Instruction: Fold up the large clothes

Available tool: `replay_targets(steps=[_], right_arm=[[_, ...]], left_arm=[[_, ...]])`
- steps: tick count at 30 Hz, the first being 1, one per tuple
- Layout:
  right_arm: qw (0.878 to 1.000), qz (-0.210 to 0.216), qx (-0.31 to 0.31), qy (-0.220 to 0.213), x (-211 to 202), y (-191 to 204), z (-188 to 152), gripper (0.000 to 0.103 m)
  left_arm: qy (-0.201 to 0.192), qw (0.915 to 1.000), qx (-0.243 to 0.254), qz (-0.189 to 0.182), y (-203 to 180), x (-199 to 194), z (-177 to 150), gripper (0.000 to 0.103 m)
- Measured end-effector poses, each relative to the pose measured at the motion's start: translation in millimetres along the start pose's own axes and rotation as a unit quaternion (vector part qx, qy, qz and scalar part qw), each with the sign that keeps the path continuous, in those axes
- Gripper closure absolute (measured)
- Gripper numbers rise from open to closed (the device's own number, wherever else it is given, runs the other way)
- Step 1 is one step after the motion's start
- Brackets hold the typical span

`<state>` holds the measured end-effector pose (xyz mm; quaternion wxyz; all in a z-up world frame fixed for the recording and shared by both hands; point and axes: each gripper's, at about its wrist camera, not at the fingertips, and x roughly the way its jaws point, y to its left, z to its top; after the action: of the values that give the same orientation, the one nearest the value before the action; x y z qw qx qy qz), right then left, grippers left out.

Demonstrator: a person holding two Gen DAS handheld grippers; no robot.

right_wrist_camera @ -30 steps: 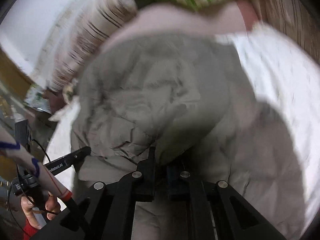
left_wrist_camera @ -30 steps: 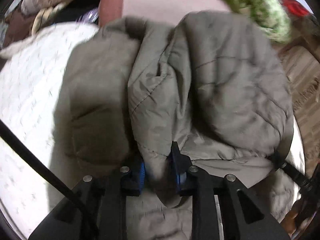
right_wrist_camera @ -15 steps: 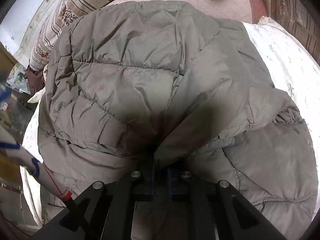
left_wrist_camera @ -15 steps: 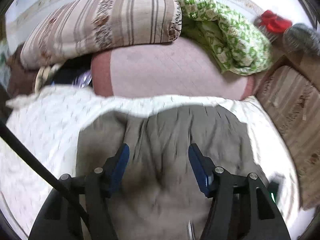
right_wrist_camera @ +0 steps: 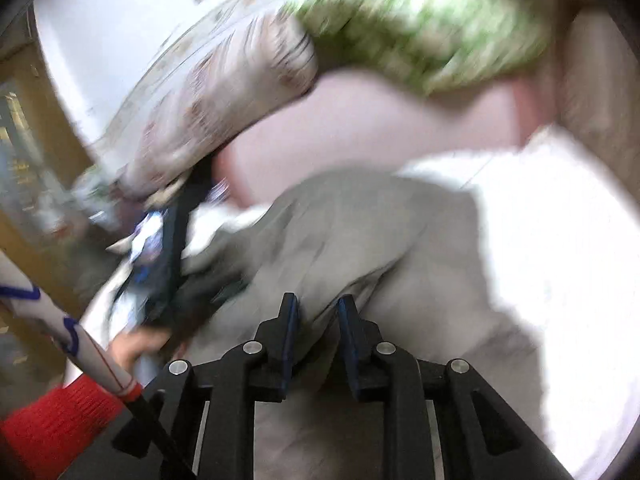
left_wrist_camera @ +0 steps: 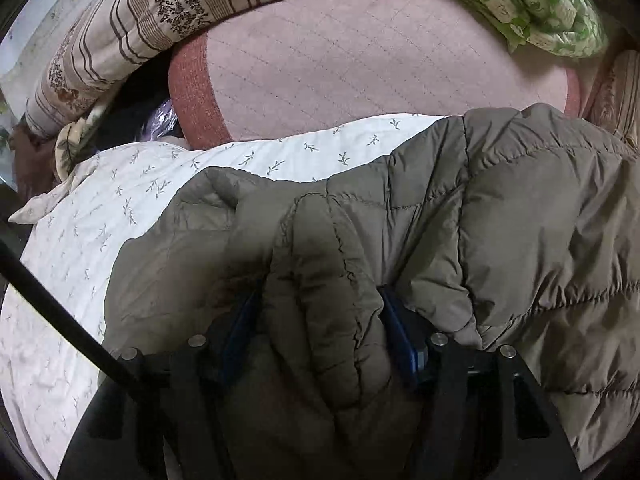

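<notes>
A grey-brown quilted puffer jacket (left_wrist_camera: 500, 216) lies bunched on a white leaf-print bed cover (left_wrist_camera: 100, 208). My left gripper (left_wrist_camera: 320, 320) is open wide, with a thick roll of the jacket lying between its blue pads (left_wrist_camera: 396, 332). In the blurred right wrist view the jacket (right_wrist_camera: 360, 232) lies on the white cover (right_wrist_camera: 560, 240). My right gripper (right_wrist_camera: 318, 316) has its jaws a small way apart, with a ridge of the jacket in the gap; whether the pads press it I cannot tell.
A pink quilted mattress (left_wrist_camera: 360, 64) lies behind the cover. On it sit a striped floral pillow (left_wrist_camera: 160, 20) and a green patterned blanket (left_wrist_camera: 540, 0). The person's hand with a red sleeve (right_wrist_camera: 52, 424) holds the other gripper at the right view's lower left.
The left gripper went from shut on the jacket to open, then moved down over a jacket roll. The right gripper's jaws parted from tightly shut, and it swung away, blurring its view.
</notes>
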<state>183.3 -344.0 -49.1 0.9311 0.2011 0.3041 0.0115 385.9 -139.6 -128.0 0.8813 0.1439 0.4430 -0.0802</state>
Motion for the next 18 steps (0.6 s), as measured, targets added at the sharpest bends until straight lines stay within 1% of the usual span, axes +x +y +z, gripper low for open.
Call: replay_targets(steps=[1, 2, 3, 4, 5, 7, 8, 9, 10, 11, 12, 13, 14, 15, 17, 18], right_arm=[[0.999, -0.028, 0.007, -0.016, -1.5, -2.3, 1.9, 0.080], [0.996, -0.071, 0.025, -0.038, -4.8, -8.6, 3.6, 0.079], [0.992, -0.106, 0.044, -0.058, -8.3, -15.1, 4.1, 0.076], [0.990, -0.106, 0.055, -0.071, -8.8, -18.9, 3.8, 0.076], [0.991, -0.097, 0.060, -0.066, -5.4, -20.0, 5.0, 0.076], [0.996, -0.055, 0.059, -0.035, 12.9, -15.0, 0.6, 0.076], [0.997, -0.045, 0.056, -0.019, 22.0, -12.8, -1.7, 0.076], [0.998, -0.043, 0.046, 0.003, 33.0, -6.3, -6.0, 0.076], [0.998, -0.053, 0.026, 0.036, 51.1, -1.7, -11.5, 0.075], [0.994, -0.075, 0.005, 0.074, 69.6, 1.3, -18.4, 0.075], [0.990, -0.099, -0.015, 0.100, 82.8, 3.5, -25.2, 0.075], [0.988, -0.110, -0.028, 0.105, 87.9, 5.0, -27.9, 0.075], [0.988, -0.110, -0.029, 0.102, 84.4, 4.4, -28.8, 0.075], [0.989, -0.108, -0.023, 0.098, 79.8, 4.7, -26.9, 0.074], [0.993, -0.094, -0.002, 0.075, 60.7, 0.5, -24.3, 0.074], [0.994, -0.091, 0.008, 0.063, 57.8, -1.1, -16.9, 0.074]], left_arm=[[-0.003, 1.0000, 0.000, 0.001, -0.2, -0.4, -0.5, 0.042], [-0.006, 1.0000, 0.001, 0.003, -0.9, -1.1, -1.2, 0.042], [-0.009, 1.0000, 0.001, 0.004, -1.8, -1.3, -1.9, 0.042], [-0.013, 0.9999, 0.001, 0.005, -2.2, -1.6, -3.0, 0.041], [-0.015, 0.9999, 0.001, 0.006, -2.5, -1.7, -2.5, 0.041], [-0.017, 0.9998, 0.002, 0.012, -5.1, -4.9, -3.9, 0.041], [-0.016, 0.9997, 0.004, 0.016, -5.7, -4.6, -3.2, 0.041], [-0.015, 0.9997, 0.007, 0.020, -6.8, -5.6, -2.4, 0.041], [-0.013, 0.9996, 0.010, 0.022, -7.5, -8.6, -1.3, 0.041], [-0.011, 0.9997, 0.010, 0.021, -7.0, -15.2, 0.4, 0.041], [-0.010, 0.9998, 0.007, 0.017, -6.4, -21.7, 0.5, 0.042], [-0.011, 0.9999, -0.001, 0.008, -3.1, -32.6, 1.1, 0.042], [-0.014, 0.9999, -0.008, -0.001, 0.4, -41.5, 1.0, 0.042], [-0.025, 0.9994, -0.016, -0.018, 5.0, -57.5, -1.8, 0.042], [-0.043, 0.9986, -0.017, -0.025, 9.1, -78.1, -10.5, 0.042], [-0.046, 0.9986, -0.015, -0.023, 9.7, -82.5, -14.2, 0.042]])
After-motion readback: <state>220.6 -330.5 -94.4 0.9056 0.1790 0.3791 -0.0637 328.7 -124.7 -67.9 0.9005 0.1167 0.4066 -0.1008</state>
